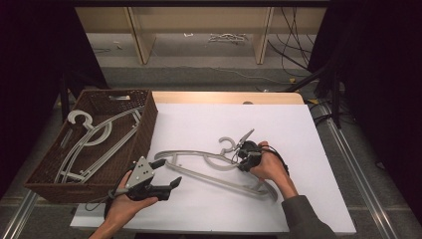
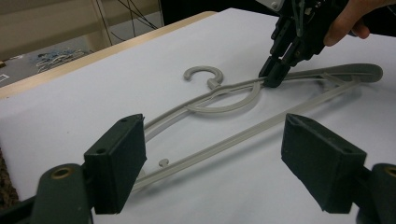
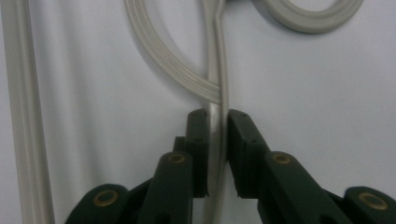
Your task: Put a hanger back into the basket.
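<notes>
A grey plastic hanger lies flat on the white table top, its hook pointing away from me. My right gripper is shut on the hanger's upper arm just beside the hook; in the right gripper view the jaws pinch the thin rail from both sides. My left gripper is open, held low at the hanger's left end with nothing between its jaws. In the left gripper view the hanger lies ahead of the wide-open left gripper, with the right gripper clamped on it farther off.
A brown wicker basket stands at the table's left edge, holding several more grey hangers. The white sheet covers most of the table. Wooden shelving and cables lie on the floor beyond the far edge.
</notes>
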`<state>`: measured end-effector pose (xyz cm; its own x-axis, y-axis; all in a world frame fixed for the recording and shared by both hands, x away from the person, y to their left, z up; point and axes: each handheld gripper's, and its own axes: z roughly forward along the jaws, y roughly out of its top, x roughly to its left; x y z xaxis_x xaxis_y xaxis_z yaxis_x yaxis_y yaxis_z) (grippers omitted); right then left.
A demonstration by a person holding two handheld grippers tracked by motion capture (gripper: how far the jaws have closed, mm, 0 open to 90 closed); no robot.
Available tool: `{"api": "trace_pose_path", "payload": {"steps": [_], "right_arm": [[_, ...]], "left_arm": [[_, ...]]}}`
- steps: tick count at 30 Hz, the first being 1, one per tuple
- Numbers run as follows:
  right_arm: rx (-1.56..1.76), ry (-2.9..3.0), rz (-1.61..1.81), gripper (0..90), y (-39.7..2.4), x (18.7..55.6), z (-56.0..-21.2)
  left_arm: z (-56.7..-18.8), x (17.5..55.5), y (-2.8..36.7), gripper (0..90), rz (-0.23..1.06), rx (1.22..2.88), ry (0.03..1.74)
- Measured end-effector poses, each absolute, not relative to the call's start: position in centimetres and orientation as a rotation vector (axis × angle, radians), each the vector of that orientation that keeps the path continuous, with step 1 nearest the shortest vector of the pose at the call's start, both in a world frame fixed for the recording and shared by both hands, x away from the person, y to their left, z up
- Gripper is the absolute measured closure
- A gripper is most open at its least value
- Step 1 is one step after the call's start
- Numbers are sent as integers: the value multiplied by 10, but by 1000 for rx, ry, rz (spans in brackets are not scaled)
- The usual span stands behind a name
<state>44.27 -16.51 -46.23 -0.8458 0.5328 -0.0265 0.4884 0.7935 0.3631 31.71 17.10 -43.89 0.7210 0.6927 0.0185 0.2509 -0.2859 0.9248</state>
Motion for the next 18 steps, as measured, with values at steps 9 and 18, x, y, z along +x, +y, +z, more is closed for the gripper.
{"api": "trace_pose_path", "payload": {"steps": [9, 18], "right_arm": [[715, 2846, 483, 818, -160, 438, -460], [605, 2788, 466, 819, -158, 429, -446]], "left_arm": [[-439, 317, 170, 221, 509, 1869, 732], [-438, 325, 167, 221, 511, 1879, 699]]}}
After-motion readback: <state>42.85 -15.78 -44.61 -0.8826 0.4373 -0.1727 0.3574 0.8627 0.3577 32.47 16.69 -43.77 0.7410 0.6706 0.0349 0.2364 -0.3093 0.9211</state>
